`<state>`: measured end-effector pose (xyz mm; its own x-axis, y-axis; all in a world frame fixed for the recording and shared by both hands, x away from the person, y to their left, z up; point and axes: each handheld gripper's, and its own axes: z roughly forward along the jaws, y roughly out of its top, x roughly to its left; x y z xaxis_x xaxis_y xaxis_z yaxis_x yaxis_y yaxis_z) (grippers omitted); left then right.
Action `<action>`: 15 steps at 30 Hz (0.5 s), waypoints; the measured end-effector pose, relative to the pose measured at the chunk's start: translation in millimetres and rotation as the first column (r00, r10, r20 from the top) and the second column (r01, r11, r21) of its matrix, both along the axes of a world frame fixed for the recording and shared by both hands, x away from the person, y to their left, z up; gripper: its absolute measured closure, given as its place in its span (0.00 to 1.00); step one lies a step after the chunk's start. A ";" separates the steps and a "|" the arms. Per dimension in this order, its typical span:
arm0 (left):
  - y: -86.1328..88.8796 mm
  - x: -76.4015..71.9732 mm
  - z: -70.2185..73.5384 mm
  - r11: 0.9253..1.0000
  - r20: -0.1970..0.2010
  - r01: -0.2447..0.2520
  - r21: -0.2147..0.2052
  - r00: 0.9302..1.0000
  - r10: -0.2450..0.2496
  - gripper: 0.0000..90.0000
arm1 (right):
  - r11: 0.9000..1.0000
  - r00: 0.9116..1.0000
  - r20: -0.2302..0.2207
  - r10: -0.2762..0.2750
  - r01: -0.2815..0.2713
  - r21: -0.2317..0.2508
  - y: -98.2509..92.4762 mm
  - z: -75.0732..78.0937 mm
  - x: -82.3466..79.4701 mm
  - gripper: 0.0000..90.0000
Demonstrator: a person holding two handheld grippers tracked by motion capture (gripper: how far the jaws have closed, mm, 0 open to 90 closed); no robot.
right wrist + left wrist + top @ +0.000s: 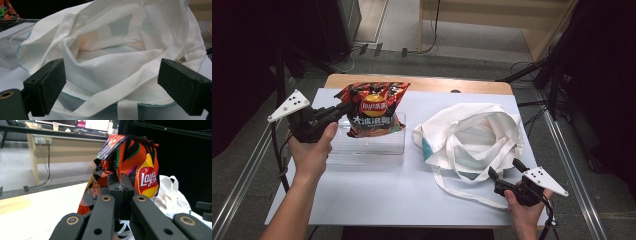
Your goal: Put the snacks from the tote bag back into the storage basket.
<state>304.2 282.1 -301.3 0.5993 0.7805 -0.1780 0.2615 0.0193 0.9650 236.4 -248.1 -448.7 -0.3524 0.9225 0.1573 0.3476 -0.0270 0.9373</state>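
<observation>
A red and black Lay's chip bag hangs over a clear plastic bin at the table's left. My left gripper is shut on the bag's left edge. In the left gripper view the jaws meet on the chip bag at my left gripper. A white tote bag lies open at the right. My right gripper stands open at its near rim. In the right gripper view the tote bag gapes beyond my right gripper, a strap lying between the pads.
The light table top has a wooden far edge. The tote's straps trail toward the front. The clear bin sits left of the tote. A desk and cables stand beyond the table, with dark curtains on both sides.
</observation>
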 end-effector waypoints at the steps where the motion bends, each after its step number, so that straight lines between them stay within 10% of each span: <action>1: 0.8 0.4 -1.1 1.000 -0.002 -0.003 -0.002 1.000 0.003 1.00 | 1.000 1.000 -0.002 0.002 -0.002 -0.002 -0.2 0.0 0.0 0.10; 15: 17.1 9.7 -34.5 1.000 -0.072 0.003 0.013 0.997 -0.002 1.00 | 1.000 1.000 -0.008 -0.003 0.003 -0.005 -0.1 -0.9 -0.1 0.10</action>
<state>313.9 299.2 -335.7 0.5875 0.7813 -0.2109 0.3304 0.0063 0.9438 236.3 -248.2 -449.6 -0.3484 0.9243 0.1558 0.3550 -0.0237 0.9346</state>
